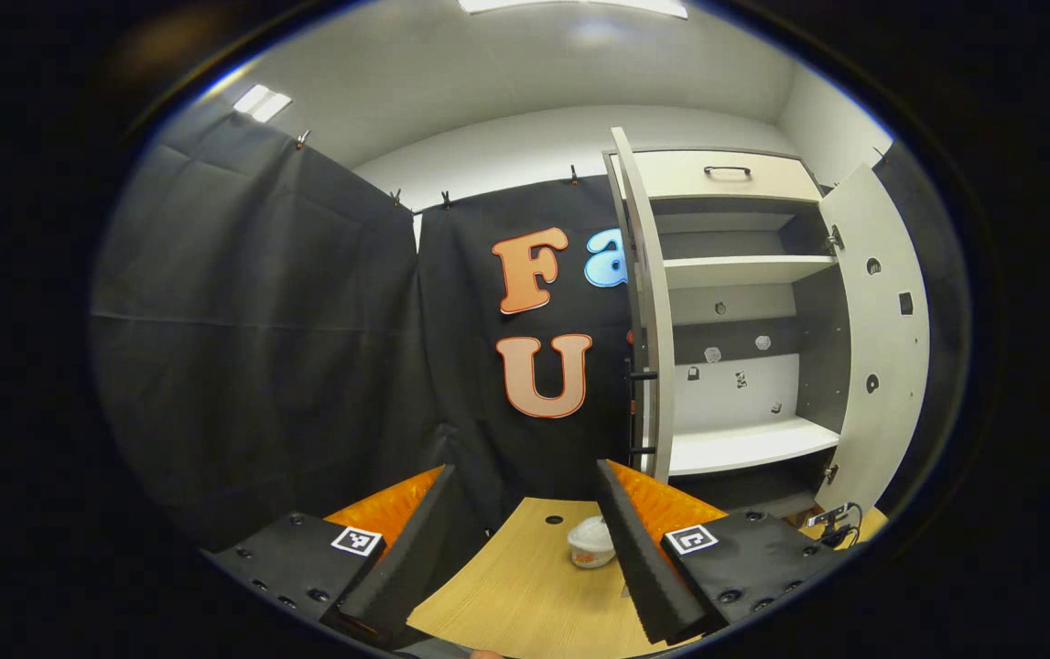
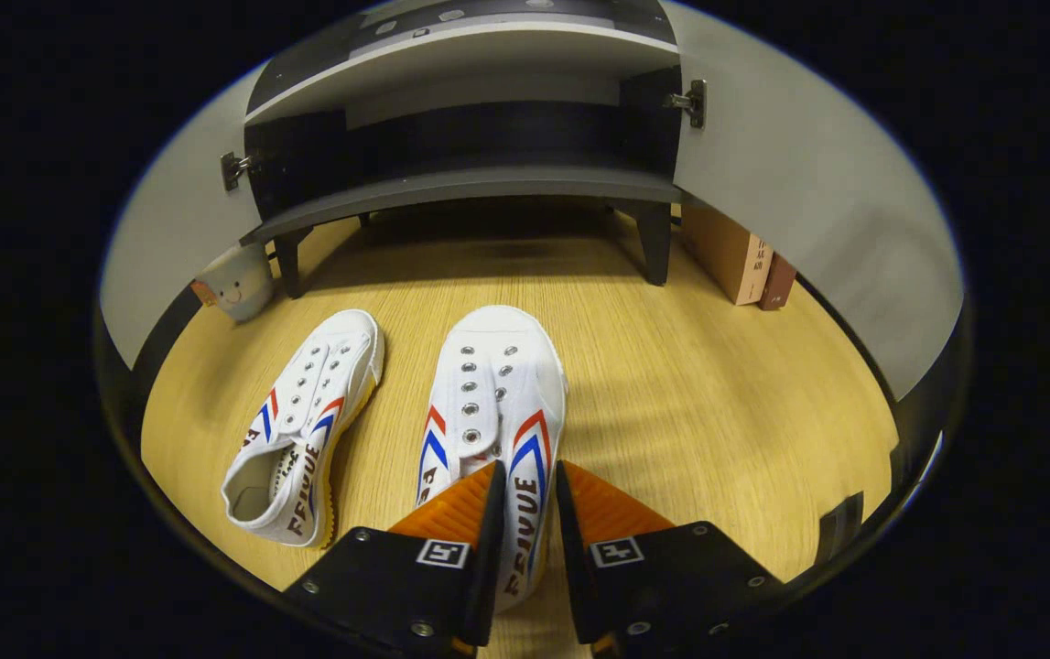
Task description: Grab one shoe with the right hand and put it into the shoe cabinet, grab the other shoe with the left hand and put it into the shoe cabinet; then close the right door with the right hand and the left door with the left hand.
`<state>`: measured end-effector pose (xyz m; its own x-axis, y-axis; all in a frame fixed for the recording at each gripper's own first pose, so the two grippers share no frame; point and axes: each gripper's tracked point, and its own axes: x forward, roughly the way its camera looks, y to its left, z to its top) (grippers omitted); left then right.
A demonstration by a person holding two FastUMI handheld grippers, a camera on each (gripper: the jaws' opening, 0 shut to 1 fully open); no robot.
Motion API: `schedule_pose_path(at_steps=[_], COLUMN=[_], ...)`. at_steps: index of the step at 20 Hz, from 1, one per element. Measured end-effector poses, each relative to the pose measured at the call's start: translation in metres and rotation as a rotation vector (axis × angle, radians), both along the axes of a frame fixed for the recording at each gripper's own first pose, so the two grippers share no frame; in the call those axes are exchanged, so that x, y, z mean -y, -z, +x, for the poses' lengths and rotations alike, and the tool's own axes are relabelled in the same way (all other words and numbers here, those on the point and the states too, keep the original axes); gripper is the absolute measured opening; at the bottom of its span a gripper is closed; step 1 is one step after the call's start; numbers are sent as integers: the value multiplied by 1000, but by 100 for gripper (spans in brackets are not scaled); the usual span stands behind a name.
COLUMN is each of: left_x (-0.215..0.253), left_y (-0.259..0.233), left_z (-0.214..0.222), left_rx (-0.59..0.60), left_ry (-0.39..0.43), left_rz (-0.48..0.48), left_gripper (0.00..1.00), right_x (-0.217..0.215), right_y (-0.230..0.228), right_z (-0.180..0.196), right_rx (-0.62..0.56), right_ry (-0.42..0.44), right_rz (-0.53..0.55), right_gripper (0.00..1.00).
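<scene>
We clench the right gripper (image 2: 525,522) on one shoe (image 2: 495,412) before the shoe cabinet (image 2: 460,188) (doors open); the left gripper (image 1: 525,540) is released, the other shoe (image 2: 305,426) waits.

Reads "FEIYUE" down the side of each white sneaker: left one (image 2: 300,430), right one (image 2: 497,430). Book spines (by the cabinet door) (image 2: 744,265) too small to read.

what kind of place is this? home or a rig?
Likely a staged recording booth, not a home: black cloth wall clipped up behind, an open shoe cabinet on a wooden tabletop, white shoes laid out before it.
</scene>
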<state>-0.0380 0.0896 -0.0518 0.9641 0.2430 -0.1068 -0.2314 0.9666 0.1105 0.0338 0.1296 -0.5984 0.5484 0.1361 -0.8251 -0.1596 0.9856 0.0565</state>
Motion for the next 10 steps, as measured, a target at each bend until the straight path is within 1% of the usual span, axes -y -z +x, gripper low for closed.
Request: schedule_pose_path(at_steps=[1, 2, 3, 5, 10], left_x=[0, -1, 0, 1, 7], left_y=[-1, -1, -2, -3, -7], left_z=[0, -1, 0, -1, -1], left_rx=[0, 2, 4, 6, 17], left_ry=[-1, -2, -1, 3, 27], left_rz=[3, 4, 4, 0, -4], left_gripper=[96, 96, 96, 97, 96], right_x=[2, 5, 8, 8, 14], right_y=[1, 1, -1, -5, -34], right_z=[-1, 0, 2, 4, 3], right_rx=[0, 4, 6, 2, 26], right_ry=[3, 4, 7, 20, 36], right_rz=[-6, -14, -23, -13, -9], right_gripper=[27, 23, 12, 0, 0])
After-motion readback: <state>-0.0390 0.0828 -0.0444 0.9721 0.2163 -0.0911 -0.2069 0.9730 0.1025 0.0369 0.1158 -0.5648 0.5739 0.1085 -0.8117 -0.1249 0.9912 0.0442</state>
